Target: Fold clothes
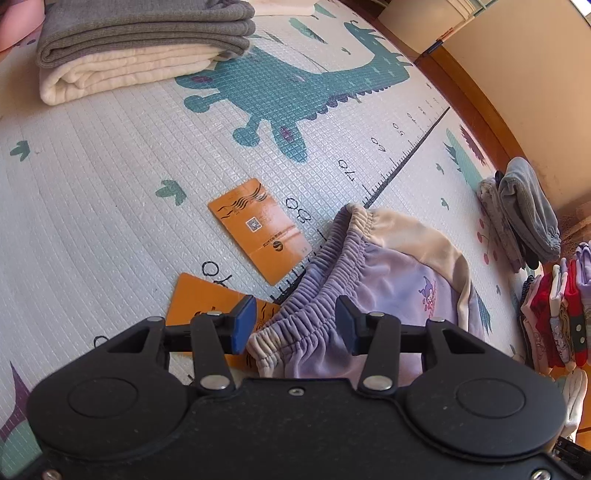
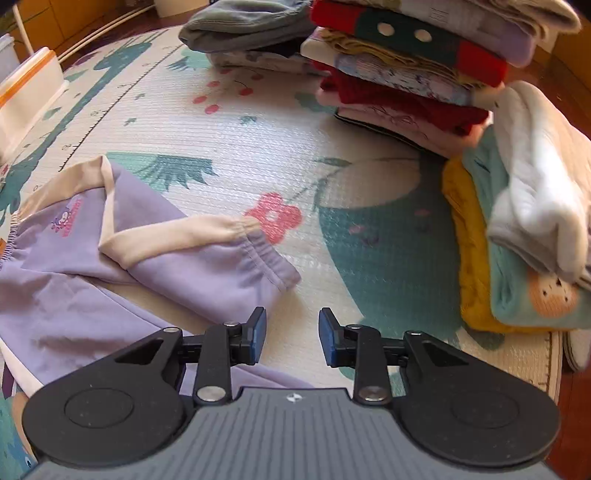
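**Lilac trousers lie loose on the play mat, both grippers open**

The lilac trousers [image 1: 391, 280] with cream side panels lie on the play mat [image 1: 110, 206], partly folded. In the right wrist view one leg [image 2: 207, 254] is doubled across the other, its cuff pointing toward the middle of the mat, and a small cartoon emblem [image 2: 68, 218] shows near the gathered waistband. In the left wrist view the waistband [image 1: 317, 280] bunches up just ahead of the gripper, lying over the printed ruler line that runs along the mat.

The left gripper [image 1: 293, 325] hangs over the waistband with its jaws apart; the cloth lies below and between the blue pads [image 1: 240, 325], but they do not press on it. The right gripper [image 2: 291, 336] also stands with jaws apart, over bare mat just beside the folded leg, with nothing between its pads.

Two orange cards lie on the mat beside the waistband: one card [image 1: 258, 229] flat and in full view, the second card [image 1: 199, 299] partly hidden under the left gripper.

Farther out, a grey and a cream folded cloth [image 1: 140, 48] are stacked at the far side of the mat. Near the mat's other edge stand a tall pile of folded clothes [image 2: 410, 70], a lower pile [image 2: 517, 240] of white, teal and yellow pieces, and a grey bundle [image 2: 243, 26].
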